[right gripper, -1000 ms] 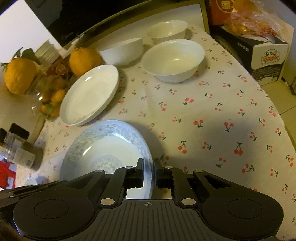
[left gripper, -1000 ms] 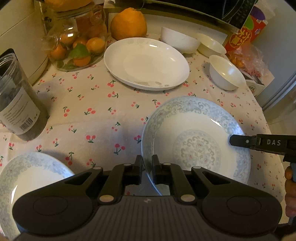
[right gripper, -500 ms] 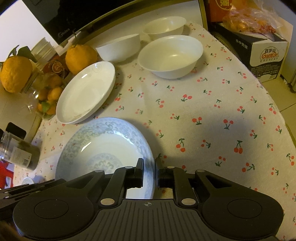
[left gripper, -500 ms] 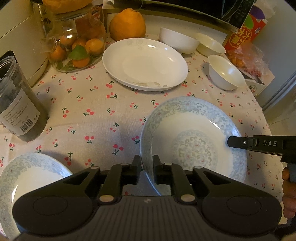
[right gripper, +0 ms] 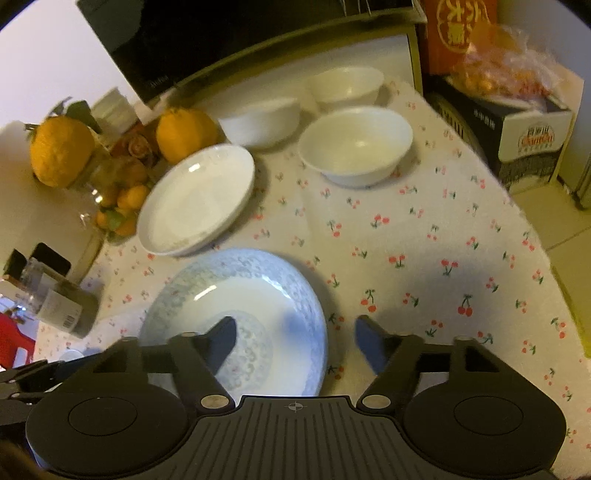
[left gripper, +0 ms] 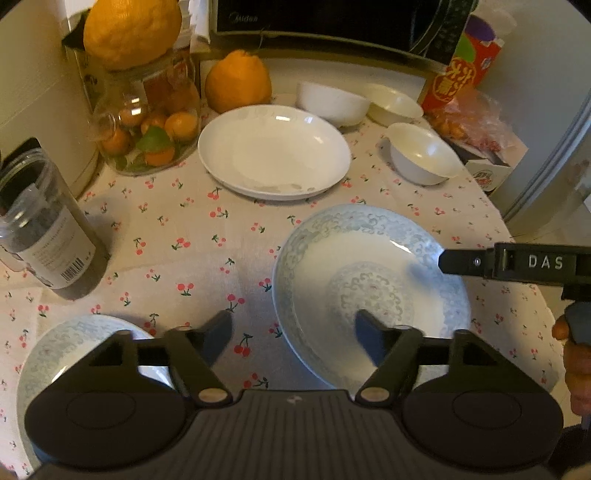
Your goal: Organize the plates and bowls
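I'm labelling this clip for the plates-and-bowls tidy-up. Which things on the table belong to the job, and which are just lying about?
Part of the job:
- blue-patterned plate
- second patterned plate
- white plate
- three white bowls

Just lying about:
- glass jar of small oranges
- large orange fruit
- dark labelled jar
- snack bag
- microwave

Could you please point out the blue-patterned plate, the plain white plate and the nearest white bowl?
Blue-patterned plate [left gripper: 369, 291]: left wrist view, patterned centre.
Plain white plate [left gripper: 273, 151]: left wrist view, inner well.
Nearest white bowl [right gripper: 354, 146]: right wrist view, inside bottom.
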Demonstrator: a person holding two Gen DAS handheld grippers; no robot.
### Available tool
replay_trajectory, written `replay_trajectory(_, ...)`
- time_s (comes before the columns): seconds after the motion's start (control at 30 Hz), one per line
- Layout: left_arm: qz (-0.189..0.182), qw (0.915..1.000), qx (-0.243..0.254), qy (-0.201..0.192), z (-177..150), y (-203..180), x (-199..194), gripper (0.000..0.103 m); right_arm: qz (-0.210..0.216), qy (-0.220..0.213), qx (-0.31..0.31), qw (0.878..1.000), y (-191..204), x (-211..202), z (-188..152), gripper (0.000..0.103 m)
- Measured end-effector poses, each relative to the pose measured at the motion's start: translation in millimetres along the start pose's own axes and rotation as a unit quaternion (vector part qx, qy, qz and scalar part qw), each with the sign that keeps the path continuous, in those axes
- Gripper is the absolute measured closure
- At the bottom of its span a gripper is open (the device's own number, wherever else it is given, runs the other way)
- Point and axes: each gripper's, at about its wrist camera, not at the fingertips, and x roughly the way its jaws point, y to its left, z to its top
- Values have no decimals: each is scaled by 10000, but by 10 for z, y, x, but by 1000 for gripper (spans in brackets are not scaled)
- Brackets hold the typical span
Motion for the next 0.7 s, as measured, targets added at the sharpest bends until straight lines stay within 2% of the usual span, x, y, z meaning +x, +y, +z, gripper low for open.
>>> replay_trajectory(0.13, -42, 10000, -14, -88, -45, 17, -102, 10, -11, -172, -122, 9998, 67, -114, -20, 17)
replay_trajectory(0.27, -38, 9998, -20, -216, -95, 37, -201, 3, 84, -263, -245, 9993, 168, -211, -85, 12)
replay_trajectory(0.7, 250, 9983, 6, -535, -309, 313, -444, 1, 492, -423, -793, 9947, 669, -357, -387, 7)
